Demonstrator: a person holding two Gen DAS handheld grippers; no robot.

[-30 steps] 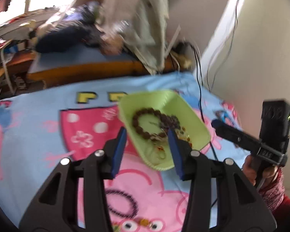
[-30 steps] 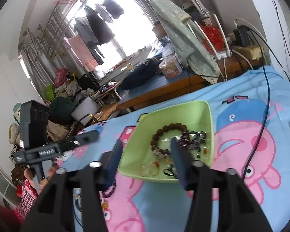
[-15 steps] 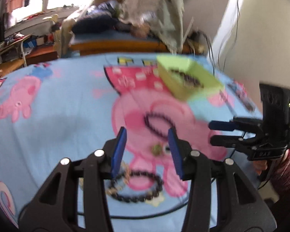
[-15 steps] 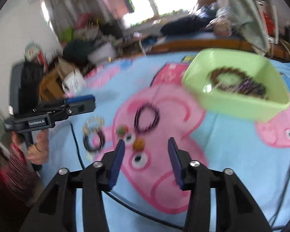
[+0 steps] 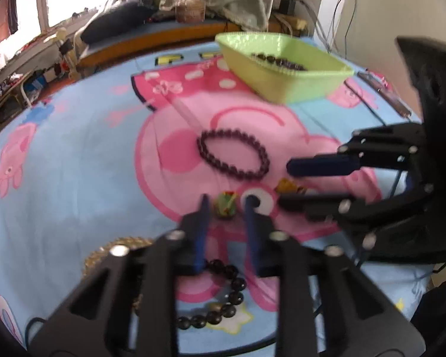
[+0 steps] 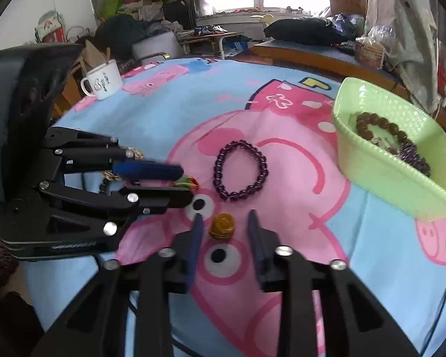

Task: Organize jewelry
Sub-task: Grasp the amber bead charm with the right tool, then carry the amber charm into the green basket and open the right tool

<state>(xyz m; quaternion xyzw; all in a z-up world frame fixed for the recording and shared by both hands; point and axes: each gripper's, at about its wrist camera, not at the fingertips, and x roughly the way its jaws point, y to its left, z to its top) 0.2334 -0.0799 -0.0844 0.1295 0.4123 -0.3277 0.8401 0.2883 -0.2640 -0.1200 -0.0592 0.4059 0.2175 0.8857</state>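
My left gripper [image 5: 226, 200] is open, its fingers either side of a small green and red trinket [image 5: 226, 205] on the Peppa Pig cloth. My right gripper [image 6: 224, 215] is open around a small amber bead piece [image 6: 222, 226]; it also shows in the left wrist view [image 5: 288, 186]. A purple bead bracelet [image 5: 233, 157] [image 6: 240, 174] lies just beyond both. A black bead bracelet [image 5: 223, 297] and a gold chain [image 5: 116, 250] lie under my left gripper. The green tray [image 5: 297, 87] [image 6: 380, 172] holds several bracelets.
A white mug [image 6: 101, 84] stands at the cloth's far left edge. A black cable [image 5: 368, 104] and a dark flat object [image 5: 383, 92] lie right of the tray. A bench with clutter runs behind the table.
Both grippers moved from above the tray back and down to the cloth. Each now straddles a small trinket, and the two grippers sit close together.
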